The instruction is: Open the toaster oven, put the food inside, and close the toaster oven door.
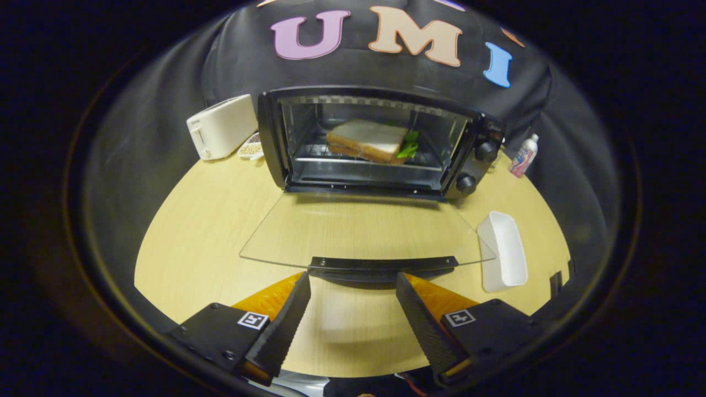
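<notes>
A round, pale wooden table [198,220] stands in front of a black cloth wall, and at its far side sits a black toaster oven [380,140] with its glass door [358,231] swung fully down, lying flat and level out over the tabletop toward the camera. Inside the oven, on the wire rack, rests a sandwich [367,140] of white bread with a bit of green leaf showing at its right-hand corner. Two round black knobs [477,165] sit one above the other on the oven's right-hand panel. The door's black handle [383,266] runs along its near edge, just ahead of the gripper [353,284]. The gripper's two black, ridged fingers [287,325] are spread wide apart, holding nothing, with bare tabletop showing between them; their tips lie close under the handle, and contact with it cannot be made out. To the left of the oven stands a white pop-up toaster [220,127], and between the two lies a small dish [251,148] with pale contents too small to identify. To the right of the open door sits an empty white rectangular tray [504,251]. Farther back on the right, beside the oven, stands a small bottle [524,155] with a white cap
</notes>
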The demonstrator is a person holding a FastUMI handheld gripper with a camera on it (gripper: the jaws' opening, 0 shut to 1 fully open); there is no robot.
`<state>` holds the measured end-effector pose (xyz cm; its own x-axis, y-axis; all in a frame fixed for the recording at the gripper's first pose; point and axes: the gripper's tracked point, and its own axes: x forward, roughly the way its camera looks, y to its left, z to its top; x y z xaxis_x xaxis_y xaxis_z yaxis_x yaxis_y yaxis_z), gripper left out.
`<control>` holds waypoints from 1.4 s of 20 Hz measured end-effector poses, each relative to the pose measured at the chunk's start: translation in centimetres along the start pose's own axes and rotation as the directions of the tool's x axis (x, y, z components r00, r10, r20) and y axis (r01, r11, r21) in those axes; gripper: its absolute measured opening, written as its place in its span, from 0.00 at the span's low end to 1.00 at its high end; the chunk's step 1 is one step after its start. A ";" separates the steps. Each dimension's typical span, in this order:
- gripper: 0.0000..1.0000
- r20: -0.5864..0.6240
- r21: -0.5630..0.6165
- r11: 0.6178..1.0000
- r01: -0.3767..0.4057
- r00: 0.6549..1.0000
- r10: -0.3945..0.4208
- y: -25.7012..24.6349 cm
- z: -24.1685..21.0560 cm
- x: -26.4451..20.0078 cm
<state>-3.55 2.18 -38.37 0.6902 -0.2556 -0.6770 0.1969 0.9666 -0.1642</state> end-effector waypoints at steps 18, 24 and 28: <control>1.00 0.250 0.029 0.997 0.066 0.966 -0.071 -0.9 10.3 -1.5; 1.00 0.321 0.059 0.997 0.054 0.944 -0.070 -1.1 13.4 -1.1; 1.00 0.373 0.056 0.997 0.053 0.925 -0.070 -1.2 15.7 -0.3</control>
<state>6.93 0.81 -26.67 0.8846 -0.3116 -0.3471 0.2717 0.9491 -0.1595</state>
